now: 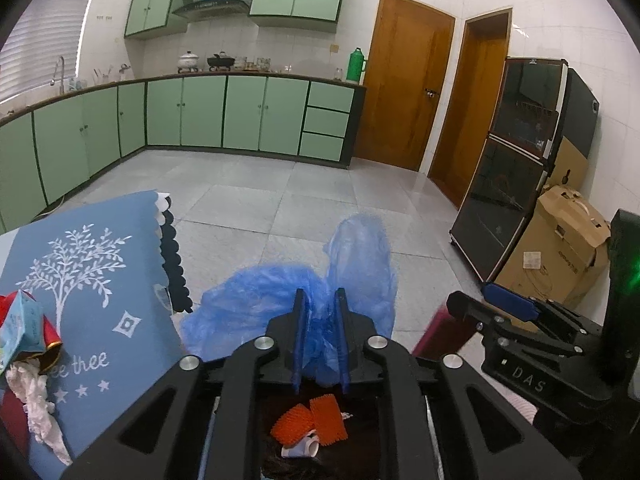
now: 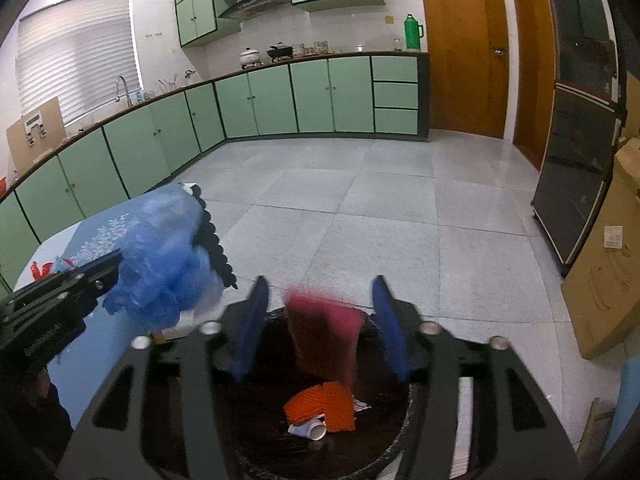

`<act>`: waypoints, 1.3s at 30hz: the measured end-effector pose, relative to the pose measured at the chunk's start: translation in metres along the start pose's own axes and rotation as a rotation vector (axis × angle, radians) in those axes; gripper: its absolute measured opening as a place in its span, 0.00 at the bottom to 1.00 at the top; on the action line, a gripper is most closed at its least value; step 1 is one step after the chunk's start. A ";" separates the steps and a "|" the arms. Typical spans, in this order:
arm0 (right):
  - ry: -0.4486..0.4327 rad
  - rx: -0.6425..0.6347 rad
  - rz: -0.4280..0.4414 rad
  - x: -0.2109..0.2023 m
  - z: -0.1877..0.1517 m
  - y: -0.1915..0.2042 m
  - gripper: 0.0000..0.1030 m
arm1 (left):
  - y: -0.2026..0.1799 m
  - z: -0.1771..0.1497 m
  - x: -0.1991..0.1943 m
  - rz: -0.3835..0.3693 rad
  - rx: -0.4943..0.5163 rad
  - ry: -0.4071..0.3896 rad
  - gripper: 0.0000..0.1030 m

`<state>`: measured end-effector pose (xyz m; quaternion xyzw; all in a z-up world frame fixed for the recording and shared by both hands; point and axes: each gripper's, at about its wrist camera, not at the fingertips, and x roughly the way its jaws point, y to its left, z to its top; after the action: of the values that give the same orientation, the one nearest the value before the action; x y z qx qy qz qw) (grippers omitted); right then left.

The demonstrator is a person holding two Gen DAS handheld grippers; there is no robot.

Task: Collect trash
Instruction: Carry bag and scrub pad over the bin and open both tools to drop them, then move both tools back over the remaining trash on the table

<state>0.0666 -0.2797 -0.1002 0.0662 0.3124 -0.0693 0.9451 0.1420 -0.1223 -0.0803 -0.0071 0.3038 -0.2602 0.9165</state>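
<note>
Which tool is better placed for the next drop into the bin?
Left. The left tool pinches the blue plastic bag above the bin; the right tool is open, its pink piece already loose.

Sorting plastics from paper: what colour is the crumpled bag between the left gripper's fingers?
Translucent blue: the crumpled bag shows best in the left wrist view.

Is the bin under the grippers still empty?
No. In the right wrist view, the bin already holds orange pieces and a white paper cup.

Black grippers (image 1: 320,312), blue pads (image 2: 250,332)
</note>
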 end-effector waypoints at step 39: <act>-0.015 -0.190 0.323 -0.020 0.003 0.214 0.93 | 0.192 -0.053 -0.184 0.600 -0.178 -0.121 0.74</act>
<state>0.0892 -0.0683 -0.0682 0.0253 0.2959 0.1127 0.9482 0.0780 0.1397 -0.0545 -0.0128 0.2589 0.0501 0.9645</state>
